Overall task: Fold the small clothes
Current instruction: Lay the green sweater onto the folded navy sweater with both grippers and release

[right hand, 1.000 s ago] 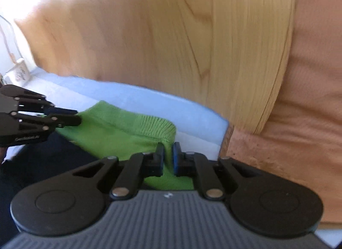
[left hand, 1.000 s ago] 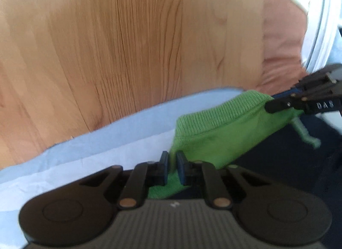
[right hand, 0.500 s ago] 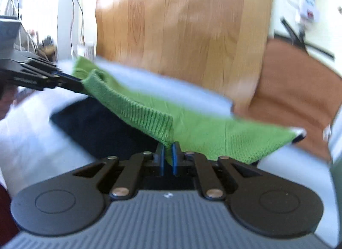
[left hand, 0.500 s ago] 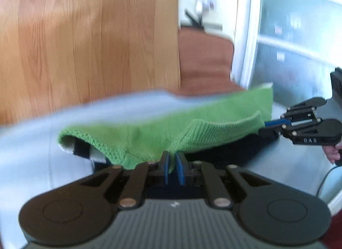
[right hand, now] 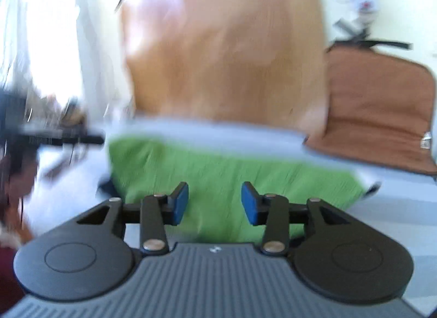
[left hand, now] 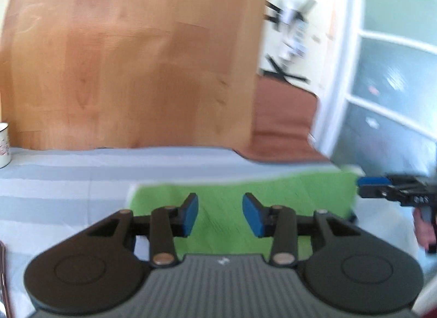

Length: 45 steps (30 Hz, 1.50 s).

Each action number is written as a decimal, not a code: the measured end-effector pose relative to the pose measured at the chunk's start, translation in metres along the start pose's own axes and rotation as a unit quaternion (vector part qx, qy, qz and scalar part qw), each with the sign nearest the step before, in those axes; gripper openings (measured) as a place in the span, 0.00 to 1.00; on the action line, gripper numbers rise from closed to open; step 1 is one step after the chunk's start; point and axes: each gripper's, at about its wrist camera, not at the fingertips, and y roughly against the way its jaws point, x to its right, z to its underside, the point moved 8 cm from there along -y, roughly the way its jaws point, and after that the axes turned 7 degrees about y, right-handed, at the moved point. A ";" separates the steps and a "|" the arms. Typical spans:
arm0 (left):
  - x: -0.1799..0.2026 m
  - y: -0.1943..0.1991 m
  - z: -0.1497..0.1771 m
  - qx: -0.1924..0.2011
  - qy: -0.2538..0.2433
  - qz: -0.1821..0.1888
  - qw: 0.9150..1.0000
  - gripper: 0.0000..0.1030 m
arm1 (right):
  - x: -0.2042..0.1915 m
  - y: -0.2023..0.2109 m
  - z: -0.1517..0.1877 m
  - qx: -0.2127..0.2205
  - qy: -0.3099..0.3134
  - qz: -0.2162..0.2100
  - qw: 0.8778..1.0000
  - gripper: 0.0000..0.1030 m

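A green knit garment (left hand: 273, 195) lies folded flat on a pale blue striped cloth (left hand: 68, 181). In the right wrist view the green garment (right hand: 218, 170) is blurred by motion. My left gripper (left hand: 220, 212) hovers at its near edge with its jaws opening and nothing pressed between the blue pads (left hand: 191, 214). My right gripper (right hand: 214, 203) stands the same way, jaws opening, and the knit only shows behind the gap. Each gripper appears in the other's view: the right gripper (left hand: 387, 187) at the garment's right end, the left gripper (right hand: 62, 137) at its left end.
A wooden tabletop (left hand: 136, 72) stretches beyond the cloth. A white mug (left hand: 4, 146) stands at the far left. A brown seat cushion (right hand: 382, 105) lies past the table's right edge. A dark fabric edge (right hand: 105, 184) peeks out under the green garment.
Both grippers, earlier shut on the green garment's ribbed edge, carried it across and now stand parted. The garment has dropped flat onto the cloth.
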 end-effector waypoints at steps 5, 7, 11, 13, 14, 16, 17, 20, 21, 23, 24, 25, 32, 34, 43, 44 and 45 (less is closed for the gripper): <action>-0.019 -0.056 -0.002 -0.017 0.065 -0.037 0.997 0.34 | 0.041 -0.058 0.012 -0.009 -0.072 0.072 0.995 0.44; -0.029 -0.079 0.015 -0.043 0.060 -0.076 0.994 0.30 | 0.055 -0.079 0.038 -0.059 -0.055 0.112 0.990 0.40; -0.031 -0.081 0.044 -0.046 0.027 -0.117 0.992 0.21 | 0.072 -0.077 0.068 -0.052 -0.116 0.089 0.988 0.35; -0.025 -0.079 0.047 -0.044 0.009 -0.131 0.990 0.22 | 0.069 -0.077 0.069 -0.049 -0.114 0.095 0.988 0.35; -0.024 -0.079 0.047 -0.042 0.006 -0.133 0.990 0.22 | 0.067 -0.079 0.068 -0.048 -0.105 0.101 0.988 0.35; -0.025 -0.079 0.047 -0.040 0.007 -0.132 0.990 0.22 | 0.064 -0.080 0.066 -0.049 -0.093 0.110 0.988 0.35; -0.024 -0.077 0.048 -0.038 0.009 -0.130 0.991 0.22 | 0.064 -0.079 0.066 -0.048 -0.091 0.112 0.988 0.35; -0.023 -0.072 0.051 -0.032 0.013 -0.125 0.992 0.25 | 0.064 -0.073 0.067 -0.041 -0.101 0.114 0.987 0.35; -0.023 -0.072 0.052 -0.032 0.010 -0.123 0.992 0.28 | 0.063 -0.071 0.070 -0.039 -0.104 0.116 0.987 0.35; -0.019 -0.074 0.053 -0.032 -0.002 -0.123 0.992 0.34 | 0.061 -0.070 0.072 -0.038 -0.103 0.121 0.987 0.37; -0.017 -0.075 0.053 -0.031 -0.010 -0.123 0.992 0.37 | 0.059 -0.069 0.073 -0.038 -0.101 0.125 0.986 0.37; -0.015 -0.075 0.054 -0.030 -0.017 -0.125 0.992 0.39 | 0.056 -0.068 0.073 -0.039 -0.099 0.129 0.986 0.37; -0.012 -0.074 0.054 -0.031 -0.024 -0.124 0.991 0.42 | 0.037 -0.057 0.078 -0.038 -0.091 0.154 0.983 0.42; -0.011 -0.074 0.054 -0.032 -0.027 -0.124 0.991 0.44 | 0.034 -0.056 0.079 -0.038 -0.087 0.161 0.982 0.43; -0.008 -0.075 0.055 -0.035 -0.032 -0.115 0.992 0.52 | 0.030 -0.031 0.070 -0.026 -0.076 0.196 0.977 0.43; -0.007 -0.075 0.055 -0.036 -0.033 -0.114 0.992 0.53 | 0.033 -0.025 0.068 -0.021 -0.083 0.200 0.976 0.44; -0.007 -0.075 0.055 -0.036 -0.033 -0.112 0.992 0.54 | 0.037 -0.017 0.068 -0.017 -0.094 0.206 0.974 0.44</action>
